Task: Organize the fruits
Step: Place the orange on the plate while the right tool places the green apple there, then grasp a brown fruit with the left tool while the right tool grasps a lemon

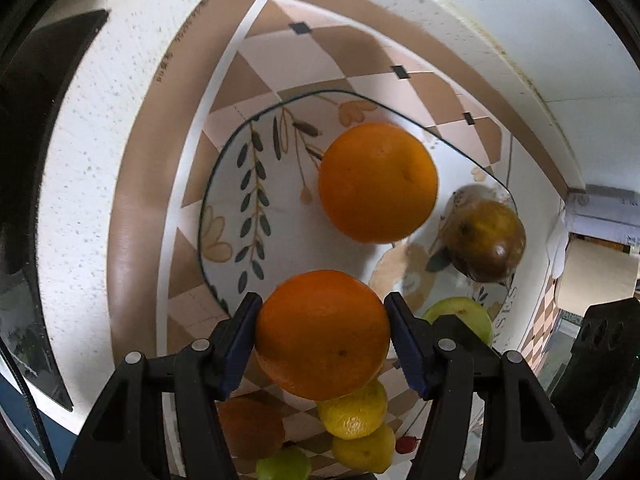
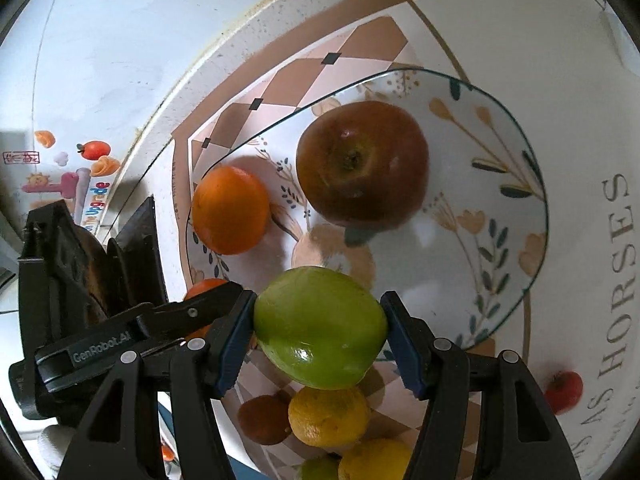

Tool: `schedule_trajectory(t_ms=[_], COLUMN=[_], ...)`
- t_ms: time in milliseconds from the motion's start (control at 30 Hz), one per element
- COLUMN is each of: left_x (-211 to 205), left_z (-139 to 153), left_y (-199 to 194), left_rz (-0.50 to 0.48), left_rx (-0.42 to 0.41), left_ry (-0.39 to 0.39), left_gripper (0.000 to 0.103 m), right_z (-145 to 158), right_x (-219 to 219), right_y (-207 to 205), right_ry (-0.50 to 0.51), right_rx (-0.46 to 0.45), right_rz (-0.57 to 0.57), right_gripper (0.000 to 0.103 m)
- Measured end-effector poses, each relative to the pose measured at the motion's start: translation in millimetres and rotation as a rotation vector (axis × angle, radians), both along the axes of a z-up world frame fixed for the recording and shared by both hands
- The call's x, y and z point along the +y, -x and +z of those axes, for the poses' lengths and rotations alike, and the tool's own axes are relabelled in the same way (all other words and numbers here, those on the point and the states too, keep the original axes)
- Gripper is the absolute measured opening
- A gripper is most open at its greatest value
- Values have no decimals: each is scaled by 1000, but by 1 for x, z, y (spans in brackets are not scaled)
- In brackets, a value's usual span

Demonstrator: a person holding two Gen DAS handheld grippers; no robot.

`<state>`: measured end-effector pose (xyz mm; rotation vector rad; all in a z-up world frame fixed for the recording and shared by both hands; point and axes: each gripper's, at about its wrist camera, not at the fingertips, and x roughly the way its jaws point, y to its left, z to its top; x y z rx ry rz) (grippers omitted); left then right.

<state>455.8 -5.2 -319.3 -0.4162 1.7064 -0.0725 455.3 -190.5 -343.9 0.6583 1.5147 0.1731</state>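
Observation:
My left gripper [image 1: 322, 336] is shut on an orange [image 1: 322, 334], held above the near edge of a floral plate [image 1: 248, 168]. A second orange [image 1: 378, 182] and a brown-red apple [image 1: 486, 240] lie on the plate. My right gripper [image 2: 318, 328] is shut on a green apple [image 2: 320, 328], held over the plate's near rim [image 2: 536, 264]. In the right wrist view the plate holds the brown-red apple [image 2: 362, 164] and the orange [image 2: 230, 210]. The left gripper's arm [image 2: 132, 332] and its orange [image 2: 204, 286] show at the left.
Below the grippers lie loose fruits on the checked mat: two yellow lemons [image 1: 354, 414] [image 2: 328, 416], a dark brown fruit [image 2: 264, 420] and a green one [image 1: 284, 466]. A small red fruit [image 2: 564, 392] lies at the right. The white wall [image 2: 120, 40] runs behind the table.

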Motion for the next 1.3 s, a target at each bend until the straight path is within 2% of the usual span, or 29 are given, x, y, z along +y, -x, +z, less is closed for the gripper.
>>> schedule_trajectory(t_ms=[67,100,133,233,367,533,667,833,1000,1300], left_x=[-1,-2,-2,-3,-3,-4,-8,-6,-2,-1], left_z=[-4,-6,-7,-8,3,24,45,68,88,131], left_y=[0,1,1,3,2,4,13,35,57,102], left_rz=[3,4,10,18,8,-32,-91,-133,-147,-147], left_rx=[16,23,27,27,-15,-80,-160,-249,-315,-437], left_ry=[4,8,13,29,15,-52,-169,-287,-332,-349], left_gripper=[61,61,61,63,91,91,91,91,91,91], right_z=[-3,-4,-2,7,22,41,57,78,104,148], right_x=[-4,-6,-8,-11,-12,-9,-3,-1,1,1], right_y=[-1,-1,-2,-1,3,13,23,39,59,102], right_ry=[-19,-34,-37,-13,79,221,355,437,473,517], right_rx=[20,25,22,6,-18,-60,-102,-154,-204,-283], right_rz=[-21,-33,-34,-22,20,88,137,165,168,162], right_gripper=[68,73,74,76,78,93,93,93,93,93])
